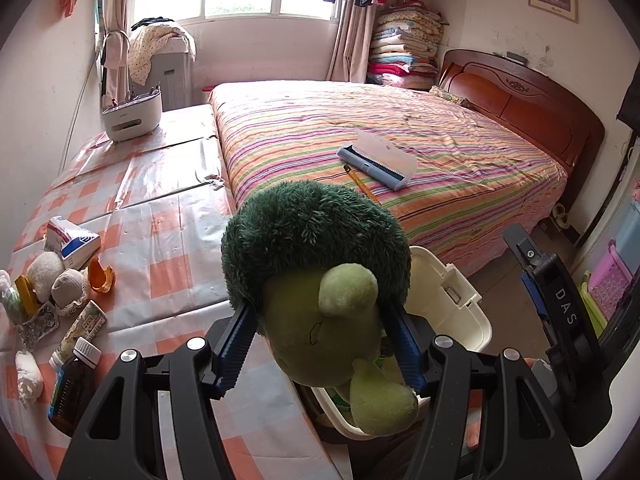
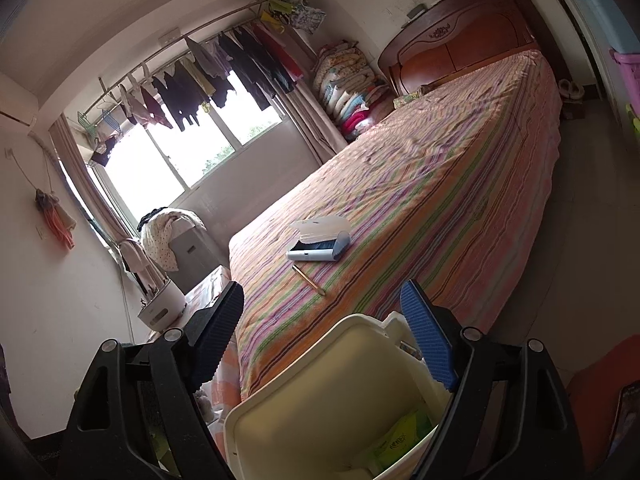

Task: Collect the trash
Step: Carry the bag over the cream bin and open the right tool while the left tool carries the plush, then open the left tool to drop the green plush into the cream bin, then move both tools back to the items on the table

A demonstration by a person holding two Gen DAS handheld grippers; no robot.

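Observation:
My left gripper [image 1: 320, 344] is shut on a green plush toy [image 1: 320, 280] with a dark fuzzy top, held above the cream plastic bin [image 1: 460, 304]. The bin [image 2: 320, 400] sits between the checkered table and the bed, lid open, with a green packet [image 2: 400, 436] inside. My right gripper [image 2: 324, 328] is open and empty, just above the bin's raised lid. It also shows at the right of the left wrist view [image 1: 560, 312]. Trash lies on the table's left edge: a brown bottle [image 1: 74, 384], a blue-white carton [image 1: 72, 240], an orange peel [image 1: 100, 274], crumpled balls [image 1: 56, 280].
The striped bed [image 1: 400, 140] carries a blue-white lint brush case [image 1: 376, 158] and a pen [image 1: 360, 184]. A white utensil holder [image 1: 132, 114] stands at the table's far end. Coloured baskets [image 1: 608, 280] stand at the right wall.

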